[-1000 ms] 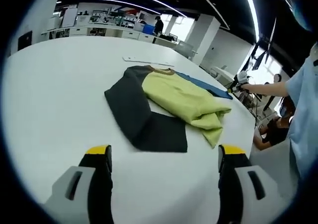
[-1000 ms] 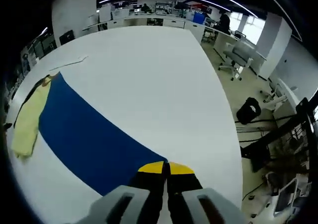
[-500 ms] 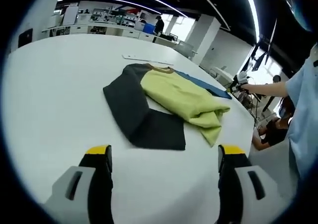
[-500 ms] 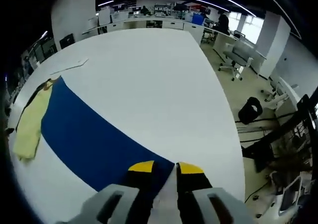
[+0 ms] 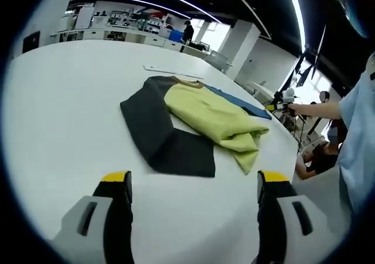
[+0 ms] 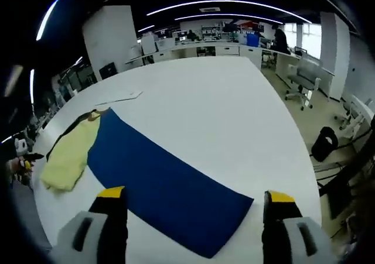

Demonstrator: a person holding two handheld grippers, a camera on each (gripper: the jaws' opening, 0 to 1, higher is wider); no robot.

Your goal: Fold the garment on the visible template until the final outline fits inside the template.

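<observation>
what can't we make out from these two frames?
- Template outline: neither view shows whether the white sheet beyond the garment is it; too small.
- Blue sleeve: in the left gripper view, mostly hidden behind the yellow body.
- Right gripper: tiny in the left gripper view.

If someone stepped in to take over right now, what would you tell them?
Left gripper: open, holding nothing, over the white table short of the garment.
Right gripper: open, holding nothing, at the near end of the garment's blue sleeve, which lies flat.
Done: yellow body bunched in the middle, dark sleeve spread out.
Left: fold both sleeves in, tidy the outline. I can't identify the template.
</observation>
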